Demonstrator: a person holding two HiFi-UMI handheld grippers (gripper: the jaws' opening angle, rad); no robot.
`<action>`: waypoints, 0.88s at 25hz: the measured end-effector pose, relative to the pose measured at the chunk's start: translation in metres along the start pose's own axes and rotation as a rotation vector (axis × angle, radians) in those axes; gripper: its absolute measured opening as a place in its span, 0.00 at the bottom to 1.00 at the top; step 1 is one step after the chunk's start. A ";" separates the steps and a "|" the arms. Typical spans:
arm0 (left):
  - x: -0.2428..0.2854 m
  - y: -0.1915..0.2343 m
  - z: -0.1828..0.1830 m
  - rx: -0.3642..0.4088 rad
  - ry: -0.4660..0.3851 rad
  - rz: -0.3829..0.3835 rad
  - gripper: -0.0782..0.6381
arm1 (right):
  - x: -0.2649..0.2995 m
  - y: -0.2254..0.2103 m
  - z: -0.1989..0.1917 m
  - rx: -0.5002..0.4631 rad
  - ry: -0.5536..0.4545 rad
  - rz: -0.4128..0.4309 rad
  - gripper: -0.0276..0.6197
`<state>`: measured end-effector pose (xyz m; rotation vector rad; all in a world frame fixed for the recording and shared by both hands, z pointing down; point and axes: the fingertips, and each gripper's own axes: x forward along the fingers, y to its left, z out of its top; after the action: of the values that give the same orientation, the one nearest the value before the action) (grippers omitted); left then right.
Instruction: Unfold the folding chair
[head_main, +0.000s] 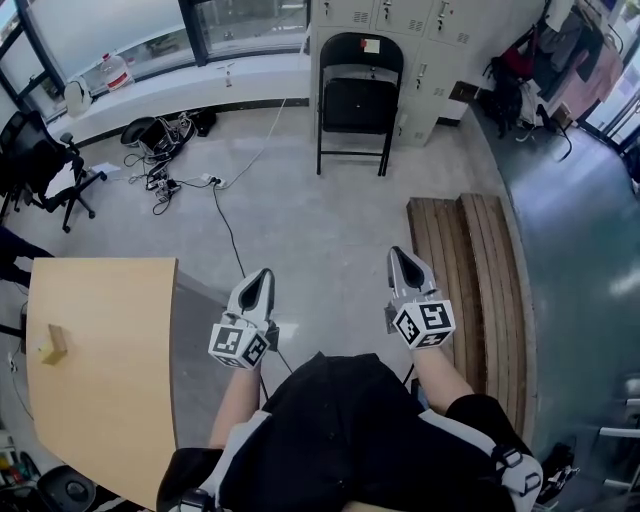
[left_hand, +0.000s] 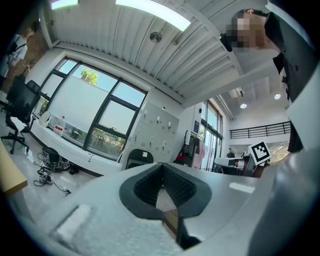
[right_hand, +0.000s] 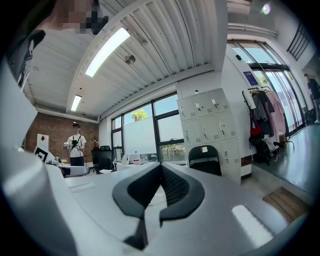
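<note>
The grey lockers (head_main: 450, 50) stand shut, their contents hidden. Against them the black folding chair (head_main: 358, 100) stands upright and folded flat, long axis vertical. It is straight ahead across the floor (head_main: 300, 220), well apart from both tools. The right tool (head_main: 400, 252) looks slightly nearer it than the left tool (head_main: 263, 272). Both tools' jaws are pressed together, pinching nothing.

1. Your left gripper (head_main: 263, 277) points level and straight ahead, its jaws pressed together with nothing between them.
2. Your right gripper (head_main: 400, 256) is alongside but apart from it, also level, its jaws closed and empty.
3. Your left forearm (head_main: 232, 400) and right forearm (head_main: 440, 372) reach forward.
</note>
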<state>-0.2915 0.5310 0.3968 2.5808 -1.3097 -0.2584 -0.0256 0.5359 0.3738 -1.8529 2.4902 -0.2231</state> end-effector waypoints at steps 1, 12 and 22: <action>-0.003 0.004 0.000 -0.005 -0.007 0.001 0.11 | 0.002 0.004 -0.001 -0.003 0.002 0.003 0.05; 0.025 0.028 -0.004 -0.002 0.008 -0.006 0.11 | 0.035 -0.011 0.003 -0.010 -0.004 -0.019 0.05; 0.110 0.054 0.004 0.037 0.002 0.045 0.11 | 0.125 -0.080 0.010 0.021 -0.025 0.026 0.05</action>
<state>-0.2705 0.4105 0.4027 2.5772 -1.3834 -0.2256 0.0153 0.3935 0.3825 -1.8032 2.4841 -0.2240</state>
